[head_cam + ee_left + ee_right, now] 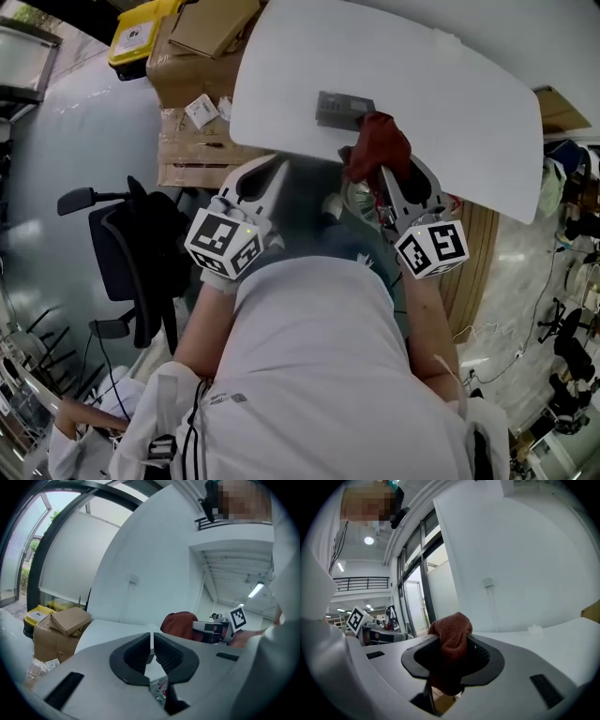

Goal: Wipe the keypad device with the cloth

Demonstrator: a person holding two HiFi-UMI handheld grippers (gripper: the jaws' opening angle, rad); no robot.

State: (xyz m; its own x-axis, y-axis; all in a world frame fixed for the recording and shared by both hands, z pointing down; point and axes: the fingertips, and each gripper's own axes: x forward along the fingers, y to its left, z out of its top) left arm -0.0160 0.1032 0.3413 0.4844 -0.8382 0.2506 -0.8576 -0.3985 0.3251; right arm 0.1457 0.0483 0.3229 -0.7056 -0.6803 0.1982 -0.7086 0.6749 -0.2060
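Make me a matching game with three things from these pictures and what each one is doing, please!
Things:
1. cloth
2. keypad device
3. left hand-held gripper

States:
A. lying on the white table
B. shut, with nothing between its jaws
C. clamped in the right hand-held gripper

Pairs: 1-C, 2-A, 3-B

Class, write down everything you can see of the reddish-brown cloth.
The cloth is reddish-brown with a fine, towel-like weave, bunched into a crumpled wad. The right gripper is shut on it: a rounded fold pokes out beyond the jaws and the rest hangs behind them. In the head view it sits over the near edge of the white table, right beside the grey keypad device; whether it touches the device cannot be told.
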